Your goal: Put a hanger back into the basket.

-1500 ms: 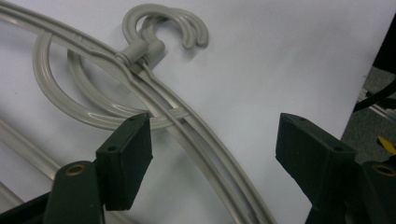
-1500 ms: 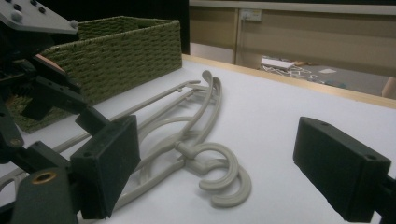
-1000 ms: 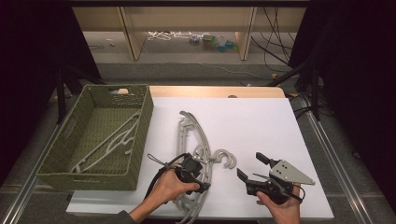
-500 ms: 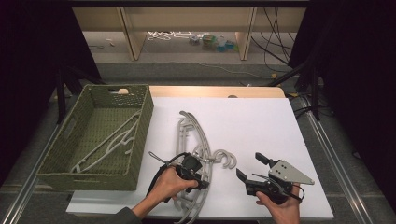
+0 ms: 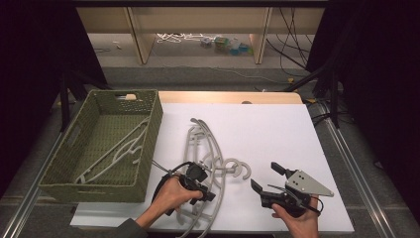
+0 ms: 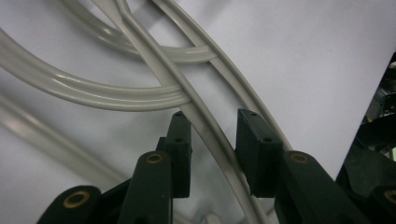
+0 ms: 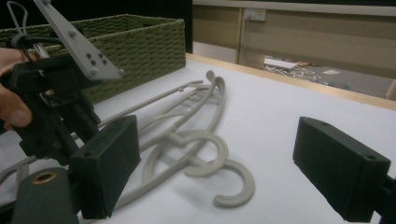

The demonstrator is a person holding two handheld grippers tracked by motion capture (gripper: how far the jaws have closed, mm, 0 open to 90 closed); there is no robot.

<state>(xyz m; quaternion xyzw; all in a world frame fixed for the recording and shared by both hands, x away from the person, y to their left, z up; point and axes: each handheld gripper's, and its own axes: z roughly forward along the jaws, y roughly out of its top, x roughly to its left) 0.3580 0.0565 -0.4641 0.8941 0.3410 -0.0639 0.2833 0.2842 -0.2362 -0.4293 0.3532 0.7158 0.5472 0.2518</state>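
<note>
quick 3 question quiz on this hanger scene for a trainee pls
1. True or false: the green woven basket already has a hanger lying in it.
2. What runs between the jaws of the left gripper? A) a cable B) a grey hanger bar C) the basket's rim
3. How do the right gripper jaws stand, and is anything between them?

Key
1. True: a grey hanger lies on the basket's floor.
2. B. The jaws have just been closing around the bar; the gripper view shows small gaps at the pads, so no firm grip yet.
3. Wide apart, holding nothing, near the hanger hooks on the white table.
</note>
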